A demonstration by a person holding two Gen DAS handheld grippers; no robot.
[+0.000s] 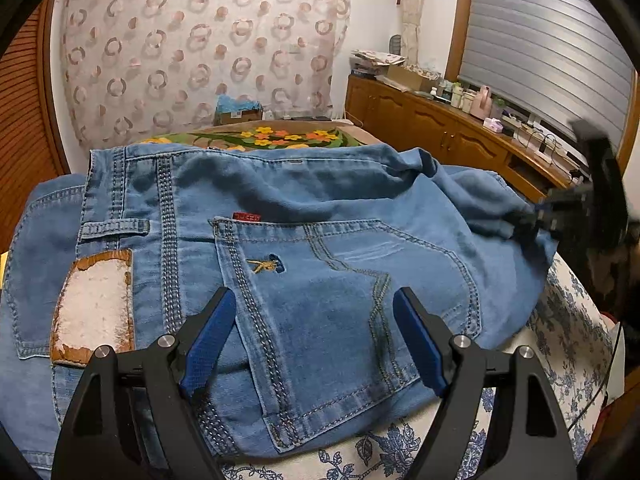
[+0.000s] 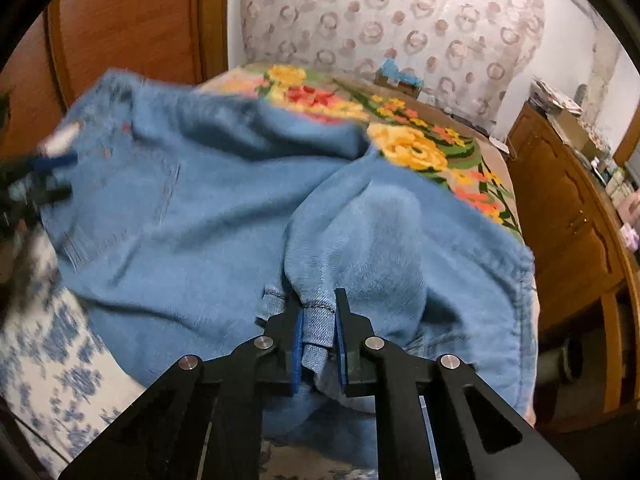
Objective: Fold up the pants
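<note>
No legible text is available to me in either view. The small red fabric tab (image 1: pixel 247 216) at the top edge of the back pocket of the blue denim pants (image 1: pixel 304 216), centre of the left wrist frame, carries lettering too blurred to read. The worn tan leather waistband patch (image 1: pixel 94 307), lower left, shows a blank, peeled surface.

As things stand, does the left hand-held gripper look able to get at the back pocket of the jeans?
Probably yes: the left hand-held gripper is open right over the back pocket, and nothing lies between them.
</note>
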